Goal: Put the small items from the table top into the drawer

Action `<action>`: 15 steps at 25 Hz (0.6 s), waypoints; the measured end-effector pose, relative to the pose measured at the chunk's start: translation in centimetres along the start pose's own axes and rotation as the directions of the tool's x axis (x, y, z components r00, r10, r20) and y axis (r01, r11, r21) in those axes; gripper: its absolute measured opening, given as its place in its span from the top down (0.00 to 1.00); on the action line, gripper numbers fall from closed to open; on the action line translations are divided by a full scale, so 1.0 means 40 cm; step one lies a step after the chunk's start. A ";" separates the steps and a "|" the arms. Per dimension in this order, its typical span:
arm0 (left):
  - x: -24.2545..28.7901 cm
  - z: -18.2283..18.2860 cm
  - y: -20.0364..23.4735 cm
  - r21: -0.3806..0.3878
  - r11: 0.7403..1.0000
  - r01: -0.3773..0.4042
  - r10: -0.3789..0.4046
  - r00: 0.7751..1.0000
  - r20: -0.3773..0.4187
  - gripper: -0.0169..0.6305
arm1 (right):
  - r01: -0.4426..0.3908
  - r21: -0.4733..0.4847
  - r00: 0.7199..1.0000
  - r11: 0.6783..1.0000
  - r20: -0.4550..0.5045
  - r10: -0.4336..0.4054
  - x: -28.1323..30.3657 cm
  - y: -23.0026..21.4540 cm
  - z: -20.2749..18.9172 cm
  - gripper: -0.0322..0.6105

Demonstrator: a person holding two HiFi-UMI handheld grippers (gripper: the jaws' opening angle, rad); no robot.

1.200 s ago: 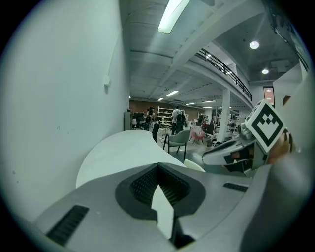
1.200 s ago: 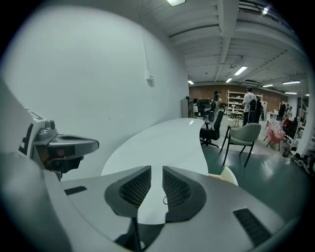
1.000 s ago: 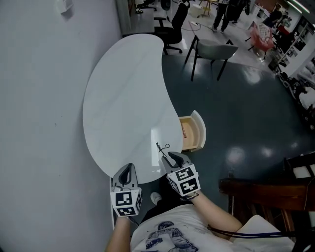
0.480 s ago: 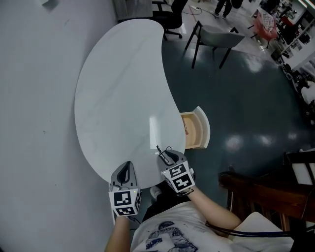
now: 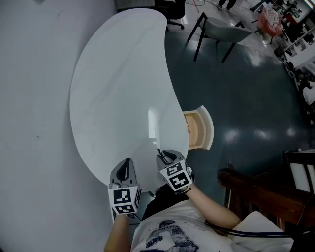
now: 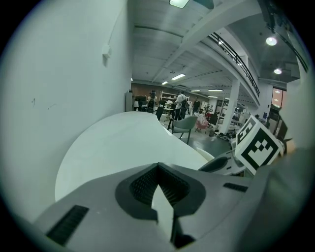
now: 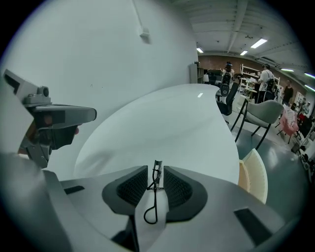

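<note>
I've sunk both hands toward the table (image 5: 118,88).
Right gripper (image 7: 155,170), jaws just widened, grips the eyelash curler (image 7: 154,194) lengthwise, head toward 12 o'clock; left gripper (image 6: 158,167) closed.

Far ahead of the right gripper (image 5: 162,156), a grey chair (image 5: 221,30) with dark legs stands on the dark glossy floor (image 5: 246,98). A black office chair (image 5: 170,7) is just beside it, on its left. A dark wooden chair (image 5: 261,194) is near this gripper, to its right. A plain white wall (image 5: 29,98) rises at the left of the left gripper (image 5: 126,165). Some people (image 6: 181,101) stand very far ahead.
</note>
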State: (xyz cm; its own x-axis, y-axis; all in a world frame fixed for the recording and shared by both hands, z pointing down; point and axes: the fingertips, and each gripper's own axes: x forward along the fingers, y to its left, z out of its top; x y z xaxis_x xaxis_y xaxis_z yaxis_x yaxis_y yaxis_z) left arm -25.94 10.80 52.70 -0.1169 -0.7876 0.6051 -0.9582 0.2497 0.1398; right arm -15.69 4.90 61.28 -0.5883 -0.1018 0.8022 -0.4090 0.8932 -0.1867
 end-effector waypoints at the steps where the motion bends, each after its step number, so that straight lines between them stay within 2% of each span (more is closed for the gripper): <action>1: 0.006 0.000 0.002 -0.001 1.000 0.001 -0.001 1.000 -0.004 0.94 | 0.000 0.001 1.000 1.000 -0.003 0.000 0.005 -0.001 0.001 0.78; 7: 0.034 0.006 0.007 -0.004 1.000 0.004 -0.004 1.000 -0.017 0.94 | -0.001 0.006 1.000 1.000 -0.028 0.002 0.021 -0.011 -0.004 0.78; 10: 0.036 0.004 0.006 -0.001 1.000 0.004 -0.004 1.000 -0.019 0.94 | 0.002 -0.002 0.999 1.000 -0.033 -0.002 0.025 -0.012 -0.009 0.83; 15: 0.025 0.013 0.017 0.003 1.000 -0.003 0.003 1.000 -0.009 0.94 | 0.014 -0.013 0.999 1.000 -0.038 -0.014 0.032 -0.009 -0.003 0.84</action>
State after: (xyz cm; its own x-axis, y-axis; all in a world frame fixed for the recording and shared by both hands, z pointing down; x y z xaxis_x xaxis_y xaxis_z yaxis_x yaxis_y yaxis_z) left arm -26.86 9.90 52.98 -0.1177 -0.7816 0.6126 -0.9587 0.2503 0.1351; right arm -16.21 4.50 62.46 -0.5555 -0.0975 0.8258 -0.4082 0.8972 -0.1687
